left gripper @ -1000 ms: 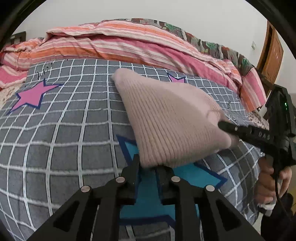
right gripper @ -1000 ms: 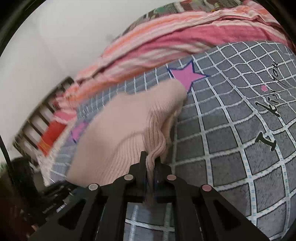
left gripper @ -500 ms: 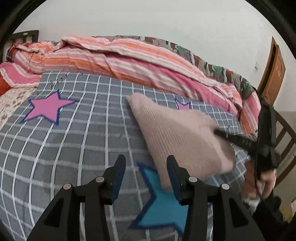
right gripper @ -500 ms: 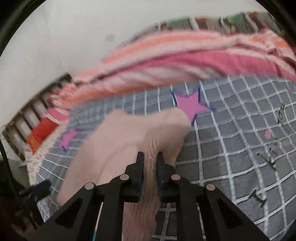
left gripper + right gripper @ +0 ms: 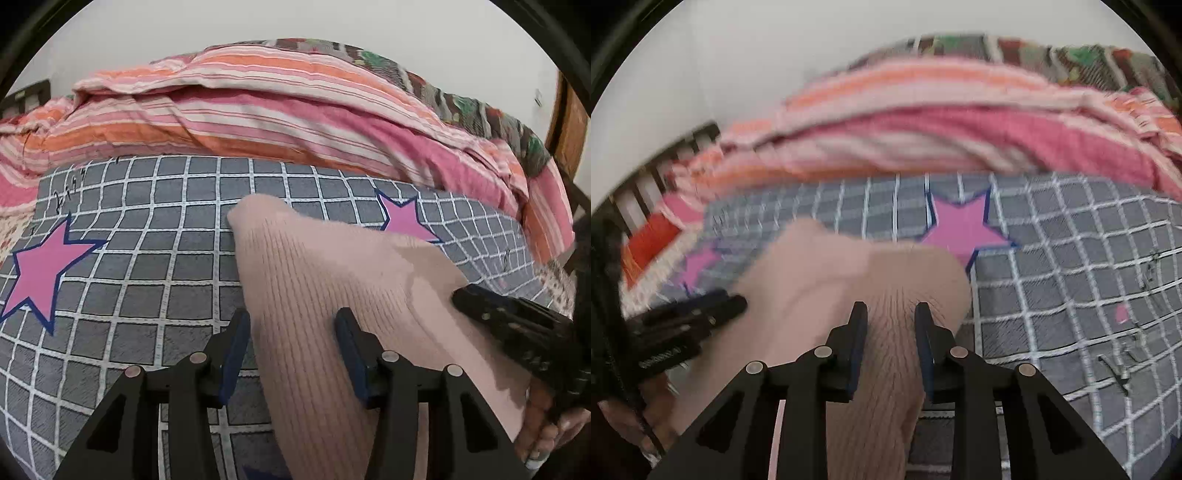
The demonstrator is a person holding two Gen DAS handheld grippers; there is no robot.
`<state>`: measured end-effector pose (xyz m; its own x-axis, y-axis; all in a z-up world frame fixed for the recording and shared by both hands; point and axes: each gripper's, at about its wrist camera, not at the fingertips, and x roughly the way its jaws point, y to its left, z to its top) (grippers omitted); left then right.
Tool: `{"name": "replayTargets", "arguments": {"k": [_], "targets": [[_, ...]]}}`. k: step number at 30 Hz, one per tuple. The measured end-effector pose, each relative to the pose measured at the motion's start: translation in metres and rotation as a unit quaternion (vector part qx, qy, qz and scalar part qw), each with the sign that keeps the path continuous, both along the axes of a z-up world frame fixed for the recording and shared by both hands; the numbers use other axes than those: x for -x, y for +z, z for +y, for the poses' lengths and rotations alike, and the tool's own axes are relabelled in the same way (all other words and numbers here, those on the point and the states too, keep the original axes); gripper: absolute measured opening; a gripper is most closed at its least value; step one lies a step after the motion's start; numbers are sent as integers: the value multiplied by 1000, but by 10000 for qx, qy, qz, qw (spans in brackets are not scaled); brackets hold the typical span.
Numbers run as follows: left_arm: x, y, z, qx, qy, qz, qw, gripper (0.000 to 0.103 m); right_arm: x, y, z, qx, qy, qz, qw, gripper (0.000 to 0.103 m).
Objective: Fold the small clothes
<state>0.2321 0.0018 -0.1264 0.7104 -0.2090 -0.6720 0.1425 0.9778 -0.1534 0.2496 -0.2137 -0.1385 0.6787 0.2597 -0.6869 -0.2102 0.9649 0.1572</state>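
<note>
A pale pink ribbed knit garment (image 5: 332, 288) lies on the grey checked bedsheet (image 5: 147, 266); it also shows in the right wrist view (image 5: 849, 280). My left gripper (image 5: 291, 328) is open, its jaws on either side of the garment's near left part. My right gripper (image 5: 891, 325) is open, with a ridge of the knit between its jaws. In the left wrist view the right gripper (image 5: 517, 325) reaches in over the garment's right edge. In the right wrist view the left gripper (image 5: 694, 317) sits at the garment's left side.
A pink and orange striped quilt (image 5: 258, 110) is bunched along the far side of the bed. Pink stars (image 5: 40, 266) are printed on the sheet. A wooden door (image 5: 569, 122) stands at the right, a dark headboard (image 5: 665, 155) at the left.
My left gripper let go of the garment's near edge, opened wide and now straddles it. My right gripper opened from shut on the knit fold. The garment dropped flatter onto the sheet.
</note>
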Motion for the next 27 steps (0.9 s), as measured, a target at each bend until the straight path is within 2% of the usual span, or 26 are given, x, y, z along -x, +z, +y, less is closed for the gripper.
{"name": "replayTargets", "arguments": {"k": [2, 7, 27], "targets": [[3, -5, -2, -126, 21, -104, 9999, 55, 0, -10, -3, -57, -65, -79, 9999, 30], [5, -12, 0, -67, 116, -229, 9996, 61, -2, -18, -3, -62, -147, -119, 9998, 33], [7, -12, -3, -272, 176, -380, 9988, 63, -4, -19, 1, 1, -162, -216, 9996, 35]]}}
